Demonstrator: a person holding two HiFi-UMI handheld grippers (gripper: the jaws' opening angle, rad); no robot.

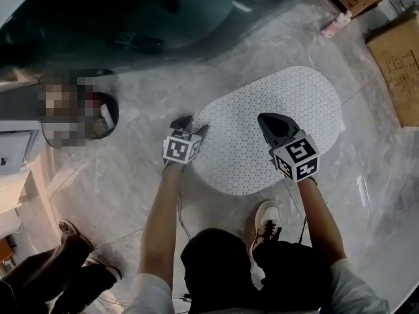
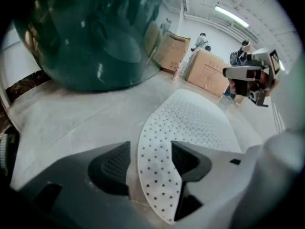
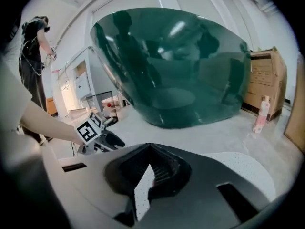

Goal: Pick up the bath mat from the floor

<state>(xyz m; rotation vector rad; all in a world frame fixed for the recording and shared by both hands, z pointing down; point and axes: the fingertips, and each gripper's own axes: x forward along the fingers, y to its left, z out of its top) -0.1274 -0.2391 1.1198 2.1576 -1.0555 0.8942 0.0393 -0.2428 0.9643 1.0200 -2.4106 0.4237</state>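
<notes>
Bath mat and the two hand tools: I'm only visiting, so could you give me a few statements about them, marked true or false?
1. The bath mat is white and dotted with small holes. True.
2. The left gripper is clamped shut on the mat. False: its jaws stand apart, with the mat's edge between them.
3. The right gripper is closed on the mat's edge. True.
4. The mat sits folded inside a cardboard box. False: it is spread out over the marbled floor.
5. A big dark green tub-like shape stands beyond the mat. True.
</notes>
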